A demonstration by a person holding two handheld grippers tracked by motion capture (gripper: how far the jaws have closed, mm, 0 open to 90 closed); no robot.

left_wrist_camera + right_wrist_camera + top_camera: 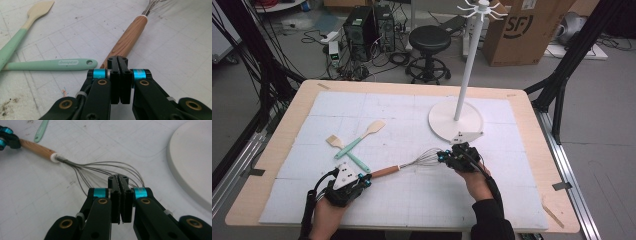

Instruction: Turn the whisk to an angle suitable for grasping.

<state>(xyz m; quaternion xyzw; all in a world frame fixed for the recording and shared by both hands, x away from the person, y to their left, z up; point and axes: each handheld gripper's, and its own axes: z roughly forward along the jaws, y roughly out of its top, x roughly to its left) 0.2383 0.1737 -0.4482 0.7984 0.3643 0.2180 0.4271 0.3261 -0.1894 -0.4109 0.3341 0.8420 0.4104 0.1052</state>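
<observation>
— Which way does the wire whisk with the wooden handle (404, 165) lie?

— Flat on the white gridded mat (412, 130) that covers the desk (532, 150), near its front. Its long axis runs slantwise: handle end toward the front left, wire loops toward the right and a little farther back.

— And the grippers?

— One at each end. The left gripper (368, 178) has its jaws clenched together, with the butt of the handle right at their tips; from its own camera (121, 61) the handle runs straight on ahead of them, and I cannot tell whether they touch it. The right gripper (443, 156) sits at the wire end, jaws clenched as well. In the right gripper view (118, 178) the tips lie in among the loops; whether a wire is pinched I cannot tell.

— Anything else close by?

— From above, two mint-handled utensils, a spatula (360, 138) and a brush (348, 153), lie crossed just left of the whisk. The white round base of the stand (442, 122) is just beyond the right gripper. The left gripper view makes out raised lettering on the nearer mint handle (50, 64).
</observation>
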